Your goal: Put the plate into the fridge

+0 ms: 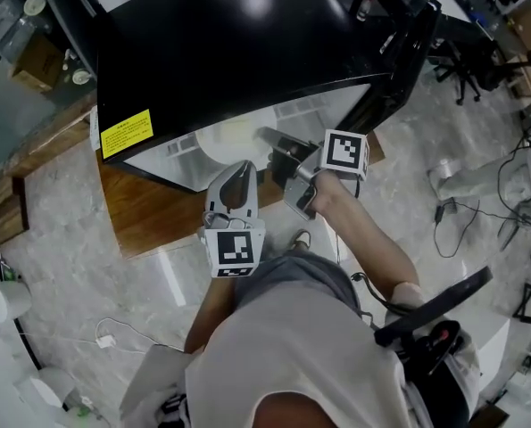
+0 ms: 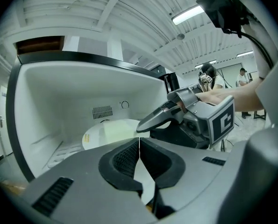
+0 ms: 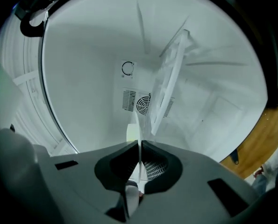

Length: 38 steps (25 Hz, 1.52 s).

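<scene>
- The plate [image 1: 232, 139] is carried at the mouth of the open fridge [image 1: 247, 43], with its far half already past the opening. The fridge stands on a wooden table [image 1: 149, 214], and its door [image 1: 399, 61] is swung out to the right.
- The left gripper [image 1: 238, 173] is pinched narrow on the plate's near rim. In its own view the pads [image 2: 122, 160] meet on a thin pale edge, and the plate [image 2: 111, 130] spreads out ahead of them.
- The right gripper [image 1: 269, 137] is also clamped narrow on the rim, further round to the right. The left gripper view shows its tips [image 2: 146, 123] biting the plate's edge.
- In the right gripper view the plate [image 3: 134, 133] runs edge-on between that gripper's closed jaws [image 3: 139, 153], so this gripper looks rolled onto its side.
- From these views I cannot tell whether the plate rests on anything yet. It looks to be in the air.
- The step in hand seems to be sliding the plate in. Both grippers should move together at one pace, so that the thin rim is not twisted out of either pinch.
- A shelf [image 3: 169, 80] stands inside near the back wall vent [image 3: 138, 101]. The plate should go in flat and clear of the shelf's front edge.
- Neither gripper should let go until the plate is fully borne inside. The two should then back straight out, clear of the door frame.
</scene>
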{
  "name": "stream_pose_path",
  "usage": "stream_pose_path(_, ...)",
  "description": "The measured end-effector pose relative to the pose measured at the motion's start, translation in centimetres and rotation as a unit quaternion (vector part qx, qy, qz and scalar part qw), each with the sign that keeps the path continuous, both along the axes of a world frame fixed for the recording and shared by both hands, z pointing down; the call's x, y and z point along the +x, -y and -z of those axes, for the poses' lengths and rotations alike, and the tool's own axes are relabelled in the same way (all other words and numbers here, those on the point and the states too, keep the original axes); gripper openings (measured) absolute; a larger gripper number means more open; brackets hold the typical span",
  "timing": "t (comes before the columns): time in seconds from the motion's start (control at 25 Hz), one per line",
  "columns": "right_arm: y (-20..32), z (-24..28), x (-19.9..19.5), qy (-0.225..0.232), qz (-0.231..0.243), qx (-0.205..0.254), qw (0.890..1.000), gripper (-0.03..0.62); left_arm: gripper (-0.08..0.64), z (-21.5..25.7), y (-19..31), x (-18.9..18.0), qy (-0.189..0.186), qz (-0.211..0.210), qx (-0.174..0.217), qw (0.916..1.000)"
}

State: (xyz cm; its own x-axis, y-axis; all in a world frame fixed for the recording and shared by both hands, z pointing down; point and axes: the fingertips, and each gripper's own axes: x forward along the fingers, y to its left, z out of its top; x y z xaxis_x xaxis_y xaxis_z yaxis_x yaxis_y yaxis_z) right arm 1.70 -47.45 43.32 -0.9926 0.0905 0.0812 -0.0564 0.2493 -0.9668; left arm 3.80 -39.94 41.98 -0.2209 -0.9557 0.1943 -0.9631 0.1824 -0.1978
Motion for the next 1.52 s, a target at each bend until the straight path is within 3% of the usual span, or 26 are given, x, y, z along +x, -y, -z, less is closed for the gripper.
stream_pose_path(0.2, 0.0, -0.8, -0.3, -0.012, -0.009, -0.051, 0.999, 0.025, 0.020, 0.0, 0.3, -1.0, -0.011, 0.020, 0.001, 0.9997)
stream_pose_path(0.52, 1.0, -0.8, -0.7, 0.014, -0.011, -0.068, 0.997, 0.032, 0.020, 0.3, 1.5, -2.5, -0.042, 0.042, 0.002, 0.9982)
stream_pose_path(0.64, 0.1, -0.2, -1.2, 0.039, 0.017, -0.076, 0.996, 0.126, 0.020, 0.2, 1.5, -3.1, -0.046, 0.050, 0.002, 0.9977)
stream_pose_path(0.76, -1.0, 0.3, -1.5, 0.053, 0.043, -0.074, 0.995, 0.153, 0.021, 0.2, 1.9, -3.4, -0.046, 0.055, 0.002, 0.9974)
stream_pose_path(0.96, -3.9, 0.7, -0.7, 0.066, 0.102, -0.019, 0.992, 0.167, 0.020, 0.2, 2.1, -4.5, -0.047, 0.062, 0.010, 0.9969)
stream_pose_path(1.04, -4.6, 1.1, 0.3, 0.069, 0.100, 0.038, 0.992, 0.166, 0.020, 0.2, 2.1, -5.0, -0.050, 0.066, 0.011, 0.9965)
stream_pose_path(1.08, -4.4, 1.1, 1.0, 0.059, 0.084, 0.089, 0.991, 0.134, 0.020, 0.2, 2.1, -5.2, -0.051, 0.068, 0.011, 0.9964)
stream_pose_path(1.12, -3.9, 1.1, 1.7, 0.043, 0.064, 0.161, 0.984, 0.081, 0.020, 0.2, 2.0, -5.4, -0.051, 0.069, 0.011, 0.9963)
stream_pose_path(1.16, -3.4, 1.2, 2.0, 0.026, 0.046, 0.248, 0.967, 0.053, 0.021, 0.2, 2.0, -5.7, -0.051, 0.070, 0.012, 0.9961)
stream_pose_path(1.2, -2.7, 1.4, 2.0, 0.006, 0.029, 0.340, 0.940, 0.048, 0.021, 0.3, 2.1, -5.9, -0.052, 0.072, 0.013, 0.9959)
stream_pose_path(1.28, -1.8, 1.9, 1.5, -0.037, 0.006, 0.500, 0.865, 0.043, 0.020, 0.3, 2.2, -6.2, -0.052, 0.077, 0.016, 0.9956)
stream_pose_path(1.32, -1.6, 1.9, 1.1, -0.053, 0.003, 0.554, 0.831, 0.041, 0.020, 0.3, 2.3, -6.3, -0.049, 0.079, 0.016, 0.9955)
stream_pose_path(1.36, -1.5, 1.9, 0.7, -0.062, 0.003, 0.590, 0.805, 0.040, 0.020, 0.4, 2.4, -6.3, -0.044, 0.081, 0.016, 0.9956)
stream_pose_path(1.4, -1.4, 1.8, 0.3, -0.067, 0.004, 0.611, 0.789, 0.041, 0.020, 0.4, 2.6, -6.2, -0.038, 0.082, 0.015, 0.9958)
stream_pose_path(1.44, -1.3, 1.8, 0.0, -0.069, 0.005, 0.622, 0.780, 0.041, 0.020, 0.5, 2.7, -6.0, -0.034, 0.081, 0.014, 0.9960)
stream_pose_path(1.52, -1.1, 1.9, -0.4, -0.068, 0.002, 0.629, 0.774, 0.041, 0.020, 0.6, 2.8, -5.6, -0.033, 0.079, 0.015, 0.9962)
